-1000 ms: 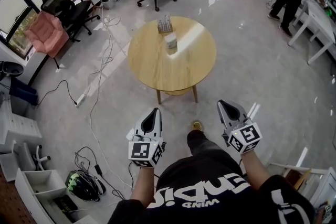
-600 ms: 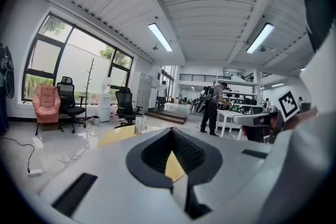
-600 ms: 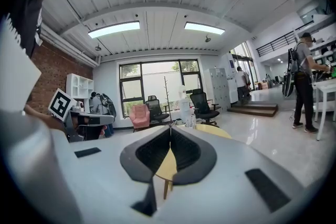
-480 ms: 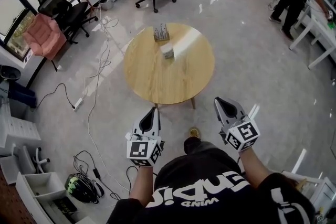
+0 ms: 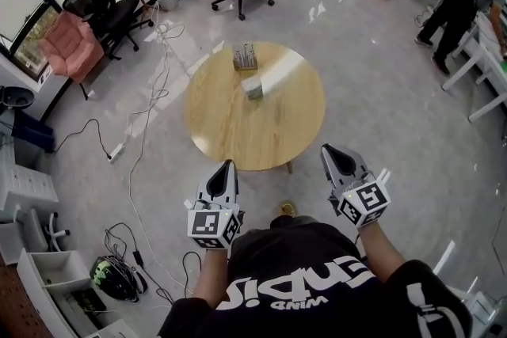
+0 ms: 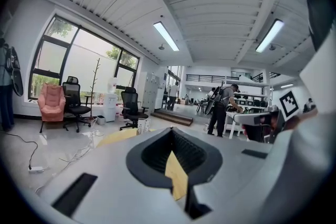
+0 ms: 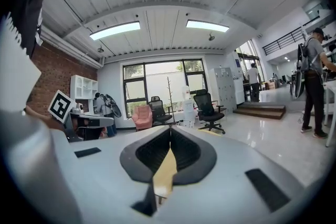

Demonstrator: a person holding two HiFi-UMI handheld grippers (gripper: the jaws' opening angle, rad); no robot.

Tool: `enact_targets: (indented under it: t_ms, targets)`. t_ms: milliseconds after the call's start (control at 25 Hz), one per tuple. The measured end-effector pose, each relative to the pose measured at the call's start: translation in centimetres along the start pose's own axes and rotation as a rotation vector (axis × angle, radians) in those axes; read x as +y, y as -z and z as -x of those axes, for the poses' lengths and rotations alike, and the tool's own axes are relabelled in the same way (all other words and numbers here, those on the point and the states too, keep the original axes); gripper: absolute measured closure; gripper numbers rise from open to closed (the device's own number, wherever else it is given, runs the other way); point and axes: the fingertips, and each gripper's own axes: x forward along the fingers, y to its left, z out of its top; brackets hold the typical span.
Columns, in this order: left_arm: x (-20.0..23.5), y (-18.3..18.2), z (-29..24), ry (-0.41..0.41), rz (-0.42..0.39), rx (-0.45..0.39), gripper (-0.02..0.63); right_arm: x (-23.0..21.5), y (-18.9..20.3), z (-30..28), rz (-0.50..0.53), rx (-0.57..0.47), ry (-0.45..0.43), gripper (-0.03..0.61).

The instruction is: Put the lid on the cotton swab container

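Since the earlier frames the person has stepped closer to the round wooden bench (image 5: 261, 131), and in the head view its near edge now lies level with the gripper tips. The left gripper (image 5: 226, 166) and the right gripper (image 5: 330, 150) are both closed tight with nothing between the jaws, and both are well short of the task's things. The cotton swab container (image 5: 245, 57) stands near the bench's far edge, apparently open. A small pale piece, probably the lid (image 5: 253, 86), lies near it toward the centre, apart from it. None of the task is done yet: the lid has still to be grasped, carried over and seated on the container.
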Motion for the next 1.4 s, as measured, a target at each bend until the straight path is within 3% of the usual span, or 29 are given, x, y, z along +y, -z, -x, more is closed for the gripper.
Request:
enact_targets:
  t_ms: [520, 1400]
  targets:
    - [3.6, -0.8, -3.5, -0.049, -0.010, 0.011, 0.604, -1.3, 0.1, -6.3, -0.026, 0.019, -0.071, 0.577]
    - [12.3, -3.1, -15.2, 0.105, -0.032, 0.027, 0.604, -2.0, -1.1, -19.2, -0.035, 0.043, -0.036, 0.577]
